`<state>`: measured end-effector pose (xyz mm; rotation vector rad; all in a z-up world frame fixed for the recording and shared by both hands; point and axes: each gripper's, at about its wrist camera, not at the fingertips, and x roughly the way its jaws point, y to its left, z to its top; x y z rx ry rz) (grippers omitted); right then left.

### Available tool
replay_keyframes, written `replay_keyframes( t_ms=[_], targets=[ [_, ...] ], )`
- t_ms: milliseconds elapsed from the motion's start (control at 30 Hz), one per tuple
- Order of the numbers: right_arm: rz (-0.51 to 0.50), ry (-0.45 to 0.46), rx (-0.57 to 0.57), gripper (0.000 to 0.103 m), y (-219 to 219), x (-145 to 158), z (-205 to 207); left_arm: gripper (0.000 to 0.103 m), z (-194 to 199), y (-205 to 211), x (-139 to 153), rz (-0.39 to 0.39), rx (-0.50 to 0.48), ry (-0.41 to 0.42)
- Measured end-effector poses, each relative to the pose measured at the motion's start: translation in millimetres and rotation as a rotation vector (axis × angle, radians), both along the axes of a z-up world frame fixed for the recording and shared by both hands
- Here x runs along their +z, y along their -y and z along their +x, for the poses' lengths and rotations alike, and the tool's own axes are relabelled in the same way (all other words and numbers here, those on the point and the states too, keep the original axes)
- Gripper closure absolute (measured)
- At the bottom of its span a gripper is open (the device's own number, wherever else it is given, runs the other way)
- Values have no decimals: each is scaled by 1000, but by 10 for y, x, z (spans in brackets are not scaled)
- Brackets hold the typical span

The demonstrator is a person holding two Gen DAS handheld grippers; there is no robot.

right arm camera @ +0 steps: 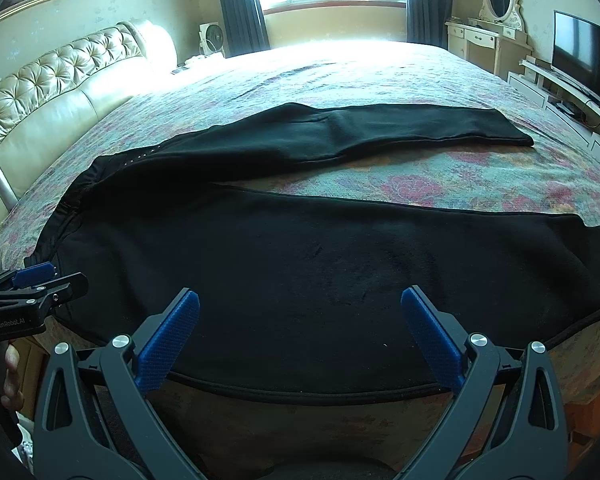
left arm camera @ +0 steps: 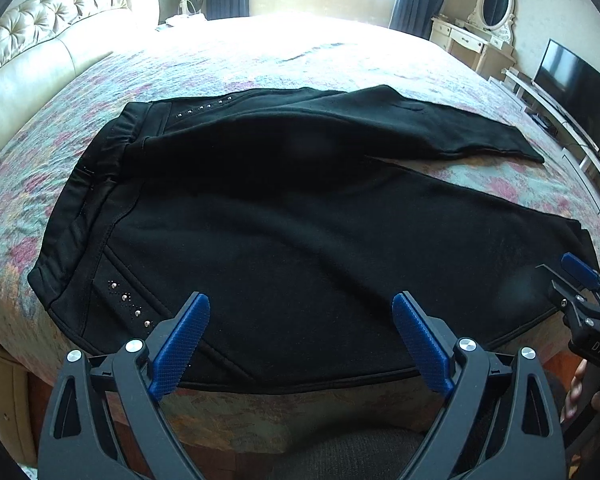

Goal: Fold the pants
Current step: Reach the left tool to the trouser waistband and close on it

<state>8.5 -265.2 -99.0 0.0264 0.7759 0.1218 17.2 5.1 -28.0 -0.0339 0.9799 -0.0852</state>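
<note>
Black pants [left arm camera: 284, 216] lie spread flat on the bed, waistband at the left, two legs splayed apart to the right. The near leg runs along the bed's front edge; the far leg [right arm camera: 400, 128] angles away. Small silver studs mark both pockets. My left gripper [left arm camera: 300, 320] is open and empty, just above the near edge of the pants close to the hip. My right gripper [right arm camera: 300, 316] is open and empty above the near leg's front edge. Each gripper shows at the side of the other's view: the right one [left arm camera: 580, 280], the left one [right arm camera: 36, 276].
The bed [right arm camera: 420, 188] has a floral quilt. A cream tufted headboard [left arm camera: 40, 40] stands at the left. A dressing table with mirror [left arm camera: 484, 32] and a TV [left arm camera: 572, 92] on a low stand are at the right. A window with dark curtains is behind.
</note>
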Motion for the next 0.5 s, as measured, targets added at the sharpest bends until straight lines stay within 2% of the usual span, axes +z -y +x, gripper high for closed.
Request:
replay_keyframes(
  t_ms=[67, 133, 200, 267, 400, 500],
  targets=[
    [20, -9, 18, 2, -3, 6, 27, 11, 56, -104, 23, 12, 26, 1],
    [46, -17, 34, 2, -4, 17, 65, 11, 152, -263, 51, -28, 21, -21],
    [74, -25, 44, 2, -1, 30, 112, 11, 334, -495, 62, -84, 21, -86],
    [96, -28, 48, 2, 6, 47, 160, 11, 545, -820, 129, -131, 54, -107],
    [119, -22, 57, 2, -10, 83, 271, 11, 1055, -1604, 318, -210, 178, -81],
    [126, -27, 70, 2, -36, 93, 392, 11, 1466, -2144, 279, -319, 243, -97]
  ],
)
